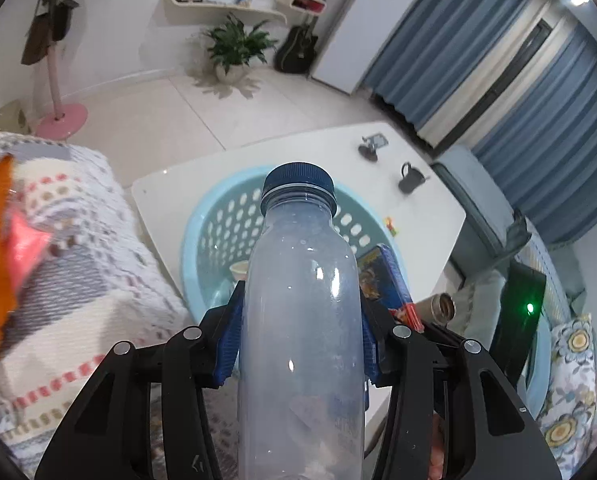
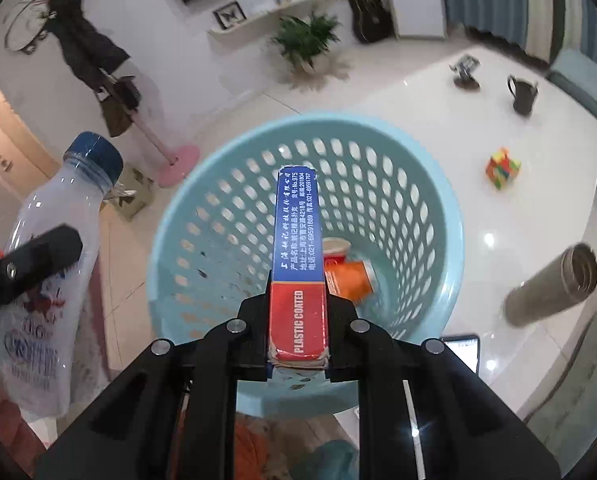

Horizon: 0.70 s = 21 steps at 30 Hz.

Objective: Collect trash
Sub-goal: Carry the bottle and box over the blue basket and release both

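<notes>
My left gripper is shut on a clear plastic bottle with a dark blue cap, held upright over the near rim of a light blue perforated basket on a white table. The right wrist view shows that bottle at the left, clamped by a black finger. My right gripper is shut on a narrow blue and red card box, held above the basket. Inside the basket lie a paper cup and an orange carton. The card box also appears to the bottle's right.
On the white table stand a dark mug, a small stand, a coloured puzzle cube, a grey tube and a phone. A patterned sofa cover lies to the left. A potted plant stands on the floor beyond.
</notes>
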Tool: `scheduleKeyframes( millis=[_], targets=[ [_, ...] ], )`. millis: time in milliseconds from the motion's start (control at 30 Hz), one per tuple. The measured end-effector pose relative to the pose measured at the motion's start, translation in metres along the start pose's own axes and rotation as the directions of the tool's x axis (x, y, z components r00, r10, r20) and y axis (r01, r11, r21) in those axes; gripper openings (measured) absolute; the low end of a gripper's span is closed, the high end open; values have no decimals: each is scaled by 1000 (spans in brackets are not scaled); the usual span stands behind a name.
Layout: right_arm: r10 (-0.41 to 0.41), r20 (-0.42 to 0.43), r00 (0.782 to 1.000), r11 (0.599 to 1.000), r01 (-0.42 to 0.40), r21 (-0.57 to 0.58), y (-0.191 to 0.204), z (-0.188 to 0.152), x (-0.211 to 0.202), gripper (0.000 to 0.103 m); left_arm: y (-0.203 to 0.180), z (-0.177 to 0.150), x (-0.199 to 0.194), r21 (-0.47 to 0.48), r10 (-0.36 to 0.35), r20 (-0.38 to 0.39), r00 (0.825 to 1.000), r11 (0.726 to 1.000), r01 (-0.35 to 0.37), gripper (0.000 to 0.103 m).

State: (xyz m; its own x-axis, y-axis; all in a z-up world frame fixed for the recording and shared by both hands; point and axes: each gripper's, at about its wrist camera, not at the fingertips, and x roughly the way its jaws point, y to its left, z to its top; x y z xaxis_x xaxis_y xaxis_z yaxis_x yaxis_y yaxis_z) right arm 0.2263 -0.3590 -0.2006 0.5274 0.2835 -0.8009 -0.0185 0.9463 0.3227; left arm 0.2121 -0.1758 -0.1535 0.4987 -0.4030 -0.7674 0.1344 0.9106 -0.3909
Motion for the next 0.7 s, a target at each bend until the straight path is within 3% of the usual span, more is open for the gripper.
scheduleKeyframes(
  millis=[167,267,533,633,700],
  targets=[
    [2,-17,1000,999,-1,46,-12,4,4,16,6,3,6,-22,-8,-2,1000,1000,8,60],
    [4,-8,1000,998,-3,55,-15,6,-2,24,9,5,0,-30,-15,14,1000,999,15,67],
    [23,23,999,999,-24,48,-11,7,-22,28,8,2,-36,0,3,72,997,1000,-3,67],
    [45,38,998,999,-45,20,0,5,-33,33,10,-4,-58,8,3,106,994,1000,-4,67],
    [69,65,995,998,-68,-12,12,4,-46,42,12,-9,-79,19,14,139,990,1000,-17,67]
  ],
)
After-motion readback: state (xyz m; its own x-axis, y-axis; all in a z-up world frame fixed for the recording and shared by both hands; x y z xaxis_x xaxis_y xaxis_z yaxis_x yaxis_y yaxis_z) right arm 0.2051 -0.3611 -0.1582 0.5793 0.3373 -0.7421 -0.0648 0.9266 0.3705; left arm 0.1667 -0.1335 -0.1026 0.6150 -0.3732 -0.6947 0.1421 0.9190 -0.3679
